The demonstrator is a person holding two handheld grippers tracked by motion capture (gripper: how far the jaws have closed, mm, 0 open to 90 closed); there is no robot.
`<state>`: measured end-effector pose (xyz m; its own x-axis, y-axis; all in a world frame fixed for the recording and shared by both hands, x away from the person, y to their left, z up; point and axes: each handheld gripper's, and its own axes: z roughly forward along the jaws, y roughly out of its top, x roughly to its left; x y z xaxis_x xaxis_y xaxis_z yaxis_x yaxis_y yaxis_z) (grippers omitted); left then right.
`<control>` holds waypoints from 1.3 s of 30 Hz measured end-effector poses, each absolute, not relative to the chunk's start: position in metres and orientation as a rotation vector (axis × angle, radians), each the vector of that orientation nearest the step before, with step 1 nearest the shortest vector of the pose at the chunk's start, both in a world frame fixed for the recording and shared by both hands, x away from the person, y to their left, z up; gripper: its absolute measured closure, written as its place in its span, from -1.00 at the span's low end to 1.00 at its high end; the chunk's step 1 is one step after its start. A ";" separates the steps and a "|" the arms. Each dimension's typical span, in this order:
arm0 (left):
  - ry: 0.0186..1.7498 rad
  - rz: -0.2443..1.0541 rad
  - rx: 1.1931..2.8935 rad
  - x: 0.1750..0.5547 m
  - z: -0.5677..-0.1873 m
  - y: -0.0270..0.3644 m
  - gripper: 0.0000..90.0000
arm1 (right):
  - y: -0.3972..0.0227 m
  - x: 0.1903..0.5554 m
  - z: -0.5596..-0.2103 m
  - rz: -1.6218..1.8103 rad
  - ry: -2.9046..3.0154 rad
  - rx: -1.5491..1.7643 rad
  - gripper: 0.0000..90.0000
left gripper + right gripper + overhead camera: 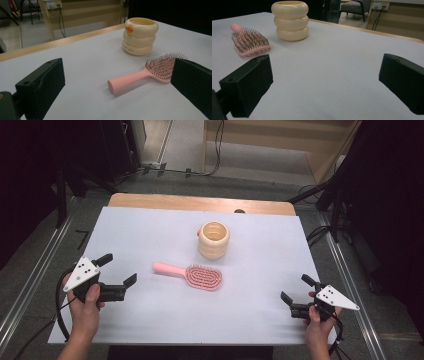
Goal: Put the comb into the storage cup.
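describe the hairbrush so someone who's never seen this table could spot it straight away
On the white-covered table, look near the middle, just in front of the cream ringed cup. The hairbrush lies flat, bristles up, handle pointing left. It is the one pink thing there.

The hairbrush [147, 73] looked like smooth pink plastic, its handle matt with a faint sheen, its head thick with fine stiff bristles. The cream holder [140, 36] behind it was glossy, moulded in three rounded rings, plastic or glazed ware, hard to tell which. A matt, pale sheet covered the desk [150, 227], and bare light wood showed along its far edge. Both grippers' fingers [249, 85] were matt black plastic, slightly scuffed.
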<state>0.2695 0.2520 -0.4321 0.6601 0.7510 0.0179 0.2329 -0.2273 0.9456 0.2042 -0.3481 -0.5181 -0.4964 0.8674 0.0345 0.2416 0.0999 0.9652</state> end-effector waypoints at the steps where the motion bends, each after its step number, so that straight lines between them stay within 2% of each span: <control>1: 0.780 0.585 1.782 0.271 -0.431 0.249 -1.00 | -0.348 0.204 -0.518 1.420 1.814 1.085 -1.00; 16: 0.707 0.543 1.844 0.293 -0.416 0.219 -1.00 | -0.347 0.204 -0.518 1.412 1.823 1.081 -1.00; 39: 0.585 0.419 1.999 0.325 -0.417 0.172 -1.00 | -0.347 0.204 -0.518 1.411 1.828 1.076 -1.00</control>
<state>0.3249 0.1720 -0.4172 0.8248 0.5632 0.0493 0.2275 -0.4106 0.8830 0.2040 -0.3470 -0.5182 -0.5022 0.8644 0.0257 0.2439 0.1131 0.9632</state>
